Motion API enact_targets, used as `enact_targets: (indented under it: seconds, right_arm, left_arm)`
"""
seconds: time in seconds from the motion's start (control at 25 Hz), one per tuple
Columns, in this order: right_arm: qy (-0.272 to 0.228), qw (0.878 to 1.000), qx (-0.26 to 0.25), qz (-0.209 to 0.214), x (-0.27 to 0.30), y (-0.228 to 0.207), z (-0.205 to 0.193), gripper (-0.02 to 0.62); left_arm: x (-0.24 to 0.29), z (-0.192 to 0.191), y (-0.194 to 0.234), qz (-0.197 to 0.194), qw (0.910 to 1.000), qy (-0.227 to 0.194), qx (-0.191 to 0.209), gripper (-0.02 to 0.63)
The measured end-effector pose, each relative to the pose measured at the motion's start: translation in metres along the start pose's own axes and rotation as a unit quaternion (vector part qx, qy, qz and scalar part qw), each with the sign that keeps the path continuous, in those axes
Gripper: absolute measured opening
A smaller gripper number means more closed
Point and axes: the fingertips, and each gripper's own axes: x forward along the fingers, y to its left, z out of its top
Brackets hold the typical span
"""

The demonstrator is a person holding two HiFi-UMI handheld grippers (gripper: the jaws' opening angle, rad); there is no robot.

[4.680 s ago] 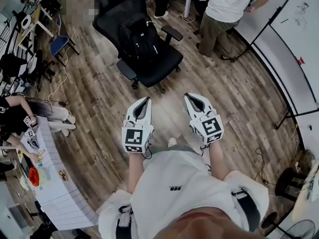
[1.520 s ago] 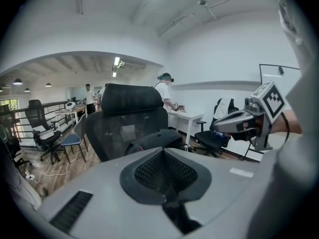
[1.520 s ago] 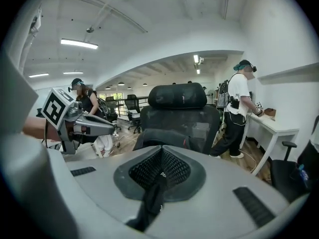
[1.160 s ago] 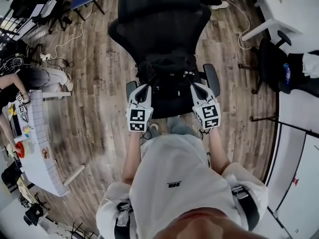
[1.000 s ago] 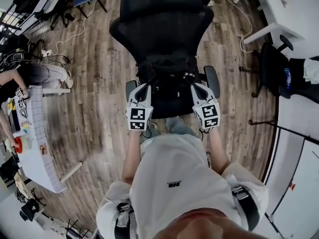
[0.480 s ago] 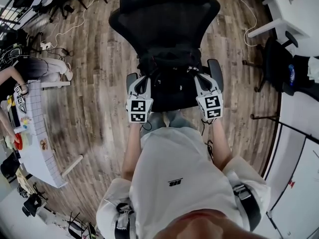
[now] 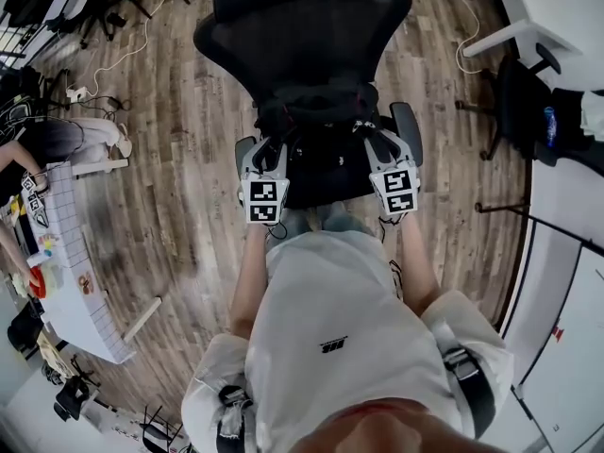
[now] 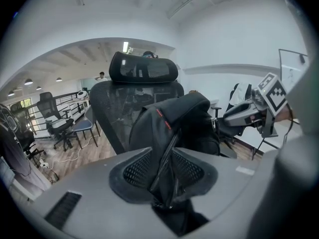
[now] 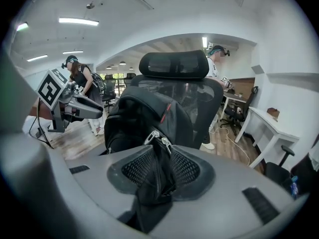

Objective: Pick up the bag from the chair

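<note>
A black backpack [image 7: 317,132] with red trim leans against the backrest of a black mesh office chair [image 7: 304,26], on its seat. My left gripper [image 7: 272,144] is at the bag's left side and my right gripper [image 7: 374,140] at its right side. In the left gripper view the left gripper [image 8: 167,171] is shut on a black strap of the backpack [image 8: 174,118]. In the right gripper view the right gripper [image 9: 157,172] is shut on bag fabric just below two silver zipper pulls [image 9: 158,139]. The chair's seat is mostly hidden under the bag.
The chair's armrests [image 7: 407,130] flank my grippers. A white desk [image 7: 533,26] and a second dark chair [image 7: 524,111] stand to the right. A white gridded table [image 7: 71,262] and a seated person [image 7: 57,140] are at the left. Cables [image 7: 142,36] lie on the wooden floor.
I have walked from across the room up to the chair. Over the last second both grippers moved forward onto the bag's two sides.
</note>
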Motion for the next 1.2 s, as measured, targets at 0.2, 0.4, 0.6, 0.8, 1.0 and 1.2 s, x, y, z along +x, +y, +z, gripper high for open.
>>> enact_targets:
  seconds: [0.2,0.4,0.6,0.8,1.0,1.2]
  right_arm:
    - [0.021,1.0,-0.007,0.007,0.016,-0.003,-0.015,0.142]
    - [0.029,0.999,-0.013,0.014,0.033,-0.01,-0.024,0.156]
    - [0.035,0.999,-0.017,0.028,0.048,-0.011,-0.031,0.192]
    - [0.028,0.999,-0.016,0.036,0.062,-0.013,-0.027,0.192]
    - [0.014,0.999,-0.011,0.034,0.072,-0.015,-0.025,0.145]
    - [-0.021,0.999,0.003,0.031,0.077,-0.013,-0.025,0.051]
  left_arm:
    - [0.014,-0.015,0.002,0.007,0.9998,0.017,-0.008,0.158]
    - [0.028,-0.021,0.004,0.016,0.9995,0.023,-0.016,0.183]
    - [0.044,-0.04,0.003,0.021,0.9986,0.043,-0.022,0.202]
    - [0.059,-0.048,0.005,0.025,0.9977,0.055,-0.028,0.209]
    - [0.065,-0.043,0.008,0.03,0.9977,0.04,-0.046,0.208]
    - [0.071,-0.043,0.002,0.017,0.9986,0.031,-0.04,0.096]
